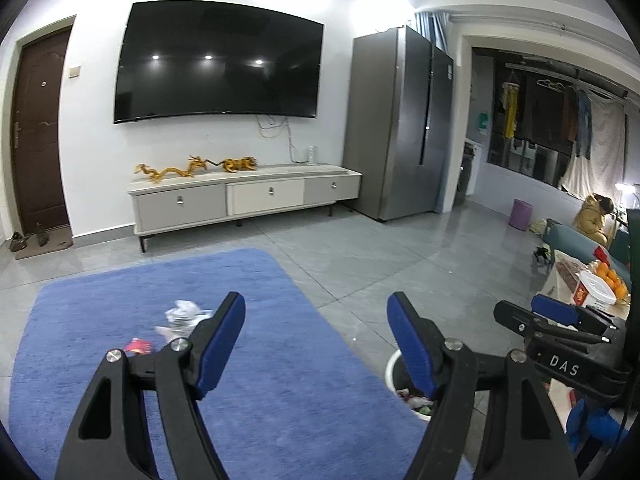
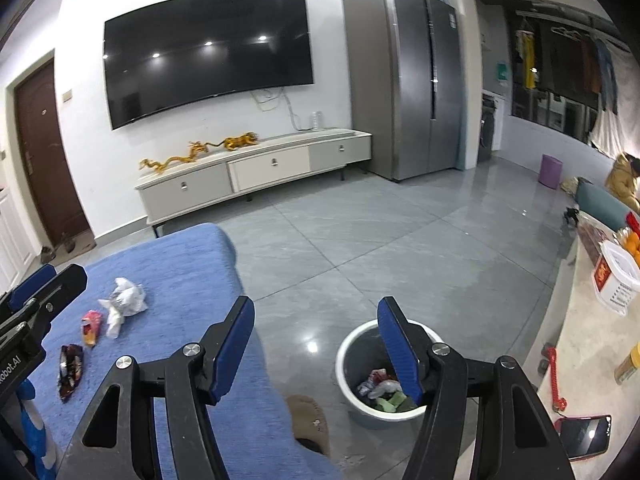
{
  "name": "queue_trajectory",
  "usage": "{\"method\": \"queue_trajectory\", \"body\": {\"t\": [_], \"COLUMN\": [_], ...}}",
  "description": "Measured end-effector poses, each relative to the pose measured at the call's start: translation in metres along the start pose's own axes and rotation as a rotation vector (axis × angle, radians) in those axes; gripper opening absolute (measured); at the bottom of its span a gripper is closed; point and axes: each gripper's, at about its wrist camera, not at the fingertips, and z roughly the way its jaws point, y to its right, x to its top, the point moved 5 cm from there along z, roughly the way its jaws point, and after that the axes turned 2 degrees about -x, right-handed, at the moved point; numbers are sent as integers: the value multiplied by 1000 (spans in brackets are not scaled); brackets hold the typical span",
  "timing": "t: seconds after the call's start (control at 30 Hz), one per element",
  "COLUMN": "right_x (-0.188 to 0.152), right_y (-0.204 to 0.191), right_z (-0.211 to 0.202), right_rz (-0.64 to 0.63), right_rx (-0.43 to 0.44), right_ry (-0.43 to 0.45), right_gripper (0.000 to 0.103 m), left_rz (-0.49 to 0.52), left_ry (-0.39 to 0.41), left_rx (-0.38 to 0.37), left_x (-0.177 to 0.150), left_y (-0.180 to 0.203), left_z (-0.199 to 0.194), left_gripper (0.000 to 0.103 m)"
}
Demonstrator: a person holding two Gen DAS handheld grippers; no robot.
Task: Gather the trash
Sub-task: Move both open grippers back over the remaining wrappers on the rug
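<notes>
Left gripper (image 1: 316, 344) and right gripper (image 2: 316, 350), both open and empty; my bin (image 2: 348, 360) holds wrappers, more trash (image 2: 124, 300) on the rug (image 2: 192, 272).

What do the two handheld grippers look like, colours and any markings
The left gripper and right gripper are alike: black plastic frames with cut-out slots, silver pivot bolts, and ribbed blue pads on the fingers. White lettering marks their bodies. Blue gloves show behind them.

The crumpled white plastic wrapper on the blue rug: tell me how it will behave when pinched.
The crumpled white wrapper looks thin and creased, so probably floppy and very light. Its glossy film may slip between pads. Lying loose on the blue rug, it would likely slide if nudged.
</notes>
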Motion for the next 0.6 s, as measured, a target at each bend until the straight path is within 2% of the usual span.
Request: {"method": "queue_trajectory", "body": {"t": [0.07,0.33,0.47,0.6], "right_x": [2,0,-9,-22], "right_y": [-16,-83,-127,-170], "right_z": [3,34,59,89], "right_rz": [-16,-81,-117,-152], "right_rx": [25,147,236,322], "right_ry": [-9,-57,-110,-179], "right_gripper": [61,62,62,62], "left_rz": [-14,-74,-99,-148], "left_ry": [7,-33,-96,-182], "left_rx": [19,137,200,206], "left_x": [-3,-35,-64,-97], "left_y": [-20,-118,-171,-206], "left_z": [-4,-9,-8,-2], "left_gripper": [81,82,82,82]}}
